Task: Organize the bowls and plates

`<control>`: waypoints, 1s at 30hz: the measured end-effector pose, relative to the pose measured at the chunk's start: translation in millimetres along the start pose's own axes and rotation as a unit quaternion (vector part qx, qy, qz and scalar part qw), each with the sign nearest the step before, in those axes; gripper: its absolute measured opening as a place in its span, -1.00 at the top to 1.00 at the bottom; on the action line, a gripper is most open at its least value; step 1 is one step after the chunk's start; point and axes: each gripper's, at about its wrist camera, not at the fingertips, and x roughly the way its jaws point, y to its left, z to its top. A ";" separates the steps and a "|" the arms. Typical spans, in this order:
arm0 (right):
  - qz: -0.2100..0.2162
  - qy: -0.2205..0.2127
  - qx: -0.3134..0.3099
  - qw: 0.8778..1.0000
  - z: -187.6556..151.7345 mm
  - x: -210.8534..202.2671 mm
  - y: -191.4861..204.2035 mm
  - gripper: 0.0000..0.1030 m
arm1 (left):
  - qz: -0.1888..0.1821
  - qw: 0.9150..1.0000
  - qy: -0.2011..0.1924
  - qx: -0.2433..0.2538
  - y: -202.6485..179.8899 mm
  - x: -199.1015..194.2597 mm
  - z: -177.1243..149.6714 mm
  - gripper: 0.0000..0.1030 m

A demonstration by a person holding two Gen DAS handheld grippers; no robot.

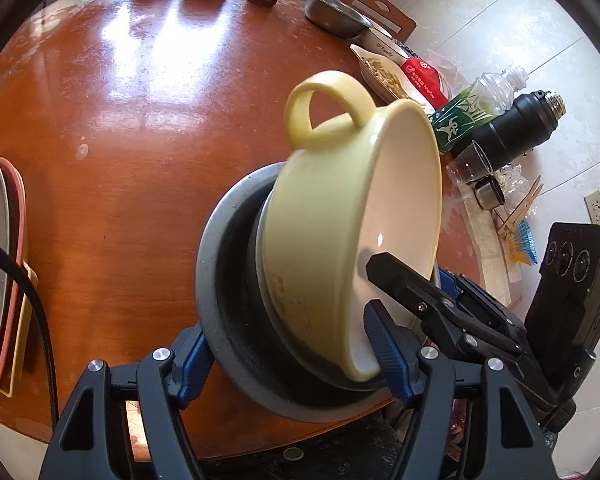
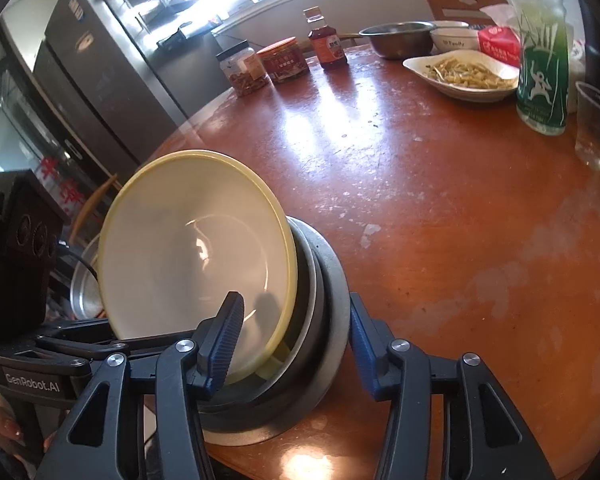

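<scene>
While the round wooden table (image 2: 440,208) takes up most of both views, the stack being worked on is found at its near edge: a grey dish (image 1: 220,280) tilted steeply on its rim, with a yellow handled bowl (image 1: 340,208) nested in it, the white inside turned toward the right. The stack is seen to be straddled by the left gripper (image 1: 296,356), one blue pad at the grey dish's back and the other at the bowl's rim; contact looks likely, but a firm clamp cannot be confirmed. The right gripper (image 2: 296,344) is set across the same stack, one pad inside the bowl and the other against the grey dish's back, apparently clenched on the pair. Nesting or transfer of the stack is judged to be the step in hand. For the next move, a level lowering onto the table, or toward the trays (image 1: 4,264) at the left, is called for before either grip is eased.
</scene>
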 end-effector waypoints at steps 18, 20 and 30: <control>0.017 -0.020 -0.023 0.999 20.5 -10.4 32.3 0.07 | 0.026 0.998 -0.054 0.019 3.1 -52.0 3.2 -0.36; 0.019 -0.023 -0.027 0.999 22.8 -10.2 37.0 0.07 | 0.029 0.998 -0.061 0.019 5.8 -58.3 2.7 -0.36; 0.032 -0.029 -0.047 0.998 29.5 -7.0 68.4 0.07 | 0.035 0.995 -0.092 0.009 25.0 -84.7 0.2 -0.36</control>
